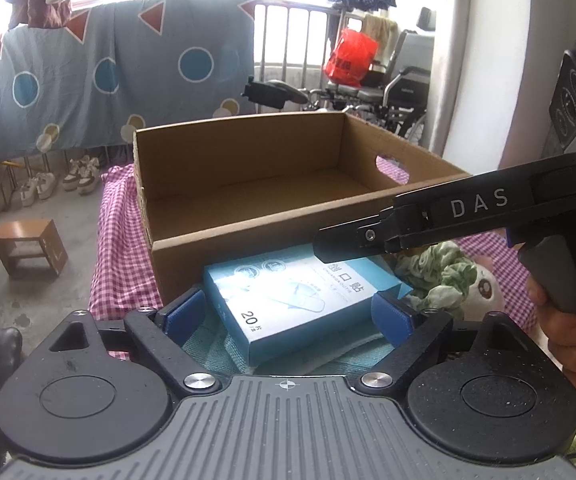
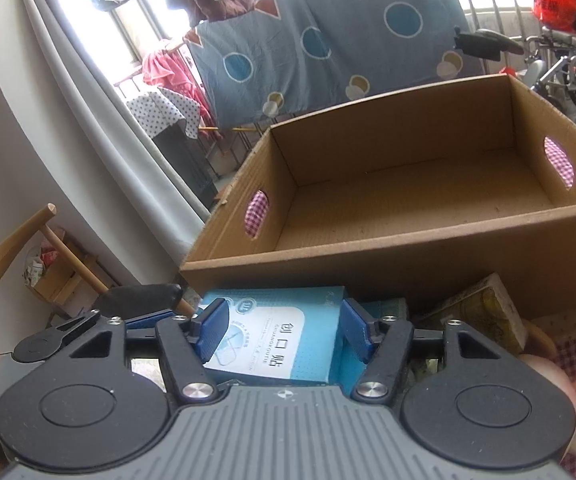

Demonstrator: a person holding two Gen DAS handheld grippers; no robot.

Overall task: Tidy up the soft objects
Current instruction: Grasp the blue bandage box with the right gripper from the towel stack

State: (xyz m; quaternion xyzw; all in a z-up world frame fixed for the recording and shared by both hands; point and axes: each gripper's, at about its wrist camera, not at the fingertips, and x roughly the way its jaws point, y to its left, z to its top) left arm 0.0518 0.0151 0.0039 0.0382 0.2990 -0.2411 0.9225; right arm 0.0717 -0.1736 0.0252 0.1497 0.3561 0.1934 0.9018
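Blue box [image 2: 284,340] just near of empty carton [image 2: 407,200], flanked by both hand-held grippers' part-open pads: right [image 2: 284,330] and left [image 1: 288,312], neither visibly clamped; probably bracketed for lifting

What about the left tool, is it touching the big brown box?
Apart. The left wrist view shows the blue box lying between the left tool's fingertips and the cardboard box's front wall.
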